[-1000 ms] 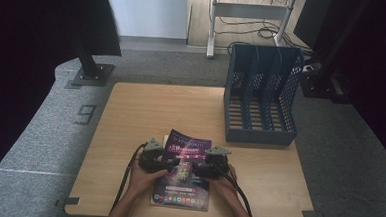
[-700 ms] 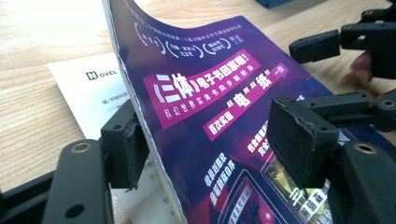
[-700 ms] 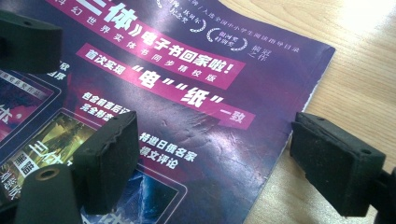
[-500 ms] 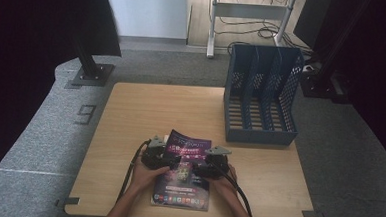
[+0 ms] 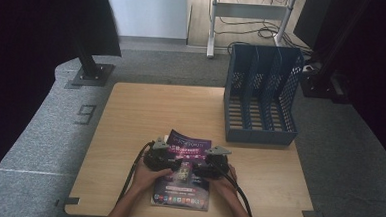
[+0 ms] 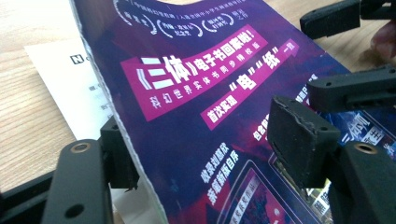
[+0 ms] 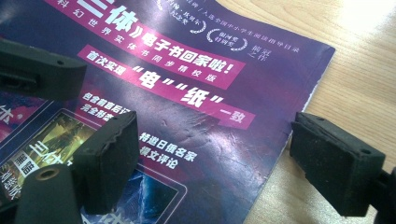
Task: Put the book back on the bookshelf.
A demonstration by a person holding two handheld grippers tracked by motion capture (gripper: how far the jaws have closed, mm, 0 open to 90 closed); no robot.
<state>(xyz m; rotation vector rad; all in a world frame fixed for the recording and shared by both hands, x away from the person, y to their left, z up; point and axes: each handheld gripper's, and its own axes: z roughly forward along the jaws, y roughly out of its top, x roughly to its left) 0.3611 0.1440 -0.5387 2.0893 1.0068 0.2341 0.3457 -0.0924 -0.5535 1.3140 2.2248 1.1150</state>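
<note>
**Both grippers straddle the magazine's edges**

Clearly the work in hand is picking up the purple magazine (image 5: 183,174), which lies flat on the table (image 5: 130,115) near the person's edge, with a white sheet (image 6: 70,88) partly under its left side.

Starting at the left: the left gripper (image 5: 164,158) sits at the magazine's left edge. In the left gripper view its jaws stand apart, one finger (image 6: 116,154) outside the page edge over the white sheet, the other finger (image 6: 299,140) over the cover. The edge between them looks slightly raised, a thin stack of pages showing white along the cut. The jaws are spread, and nothing is clamped yet.

Moving right: the right gripper (image 5: 209,165) mirrors this on the magazine's right edge. In the right gripper view one finger (image 7: 109,158) is over the cover and the other finger (image 7: 336,161) hangs beyond the edge above bare wood. These jaws are also wide apart, holding nothing.

Farther right and beyond both grippers stands a blue file rack (image 5: 261,97), well apart from the magazine.

As for handling, the magazine looks light, thin and floppy, with a glossy, likely slippery cover that already shows creases. Held by one edge it would probably sag or fan open. The firmer hold seems to be at the bound side, pinching the whole thickness, with the second gripper supporting the opposite edge so it stays flat.
</note>
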